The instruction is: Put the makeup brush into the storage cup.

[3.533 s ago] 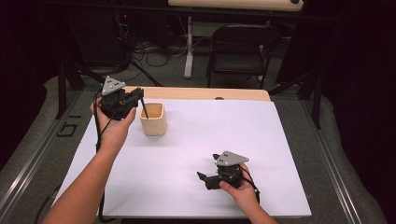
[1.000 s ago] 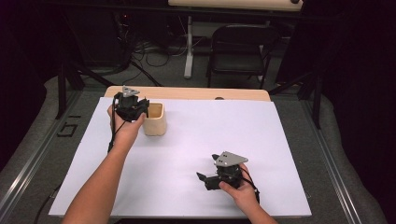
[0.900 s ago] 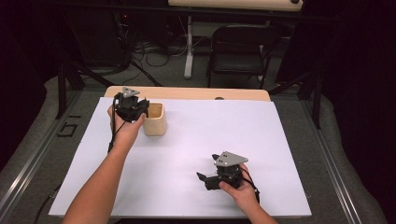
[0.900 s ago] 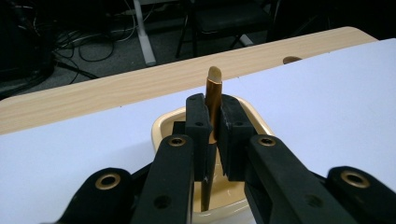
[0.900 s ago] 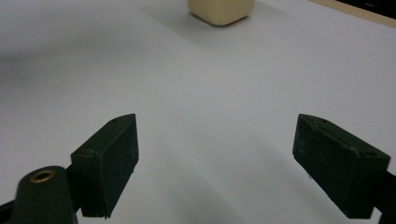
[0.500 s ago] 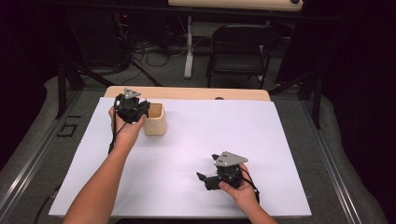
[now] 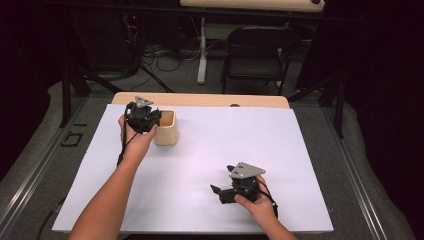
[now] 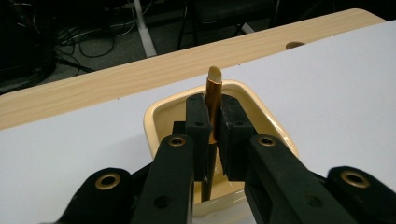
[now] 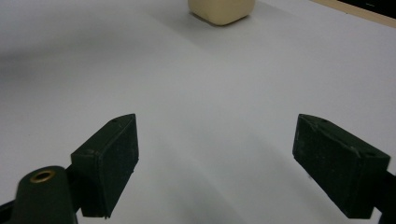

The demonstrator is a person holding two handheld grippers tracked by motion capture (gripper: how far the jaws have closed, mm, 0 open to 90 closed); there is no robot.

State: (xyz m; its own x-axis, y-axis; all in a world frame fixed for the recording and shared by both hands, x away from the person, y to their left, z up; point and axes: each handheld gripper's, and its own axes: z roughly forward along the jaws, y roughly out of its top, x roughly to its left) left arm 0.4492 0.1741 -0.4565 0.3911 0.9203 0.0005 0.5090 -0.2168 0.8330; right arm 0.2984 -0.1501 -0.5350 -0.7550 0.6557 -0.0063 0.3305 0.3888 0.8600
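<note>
Nearest the person, the right gripper is rested low on the white sheet that covers the table, its jaws spread wide with nothing between them; in the right gripper view only smooth, matt paper is seen between the two black pads.

Farther up the sheet, on the left, the left gripper is held over a small cream cup, and its jaws are closed narrowly on a thin brown stick. The stick is held nearly upright, its lower end down inside the cup and its pale, slanted tip standing just above the pads.

The stick is judged to be light, stiff and smooth, perhaps a little slippery, so it is best gripped across its middle, as it is here, where flat pads can bear on both sides. The cup has rounded corners, thick walls and a glossy glaze, and is judged rigid and probably breakable; it would be taken by its rim.

Beyond the sheet, a strip of pale wooden tabletop is seen, and then a dark folding chair.
</note>
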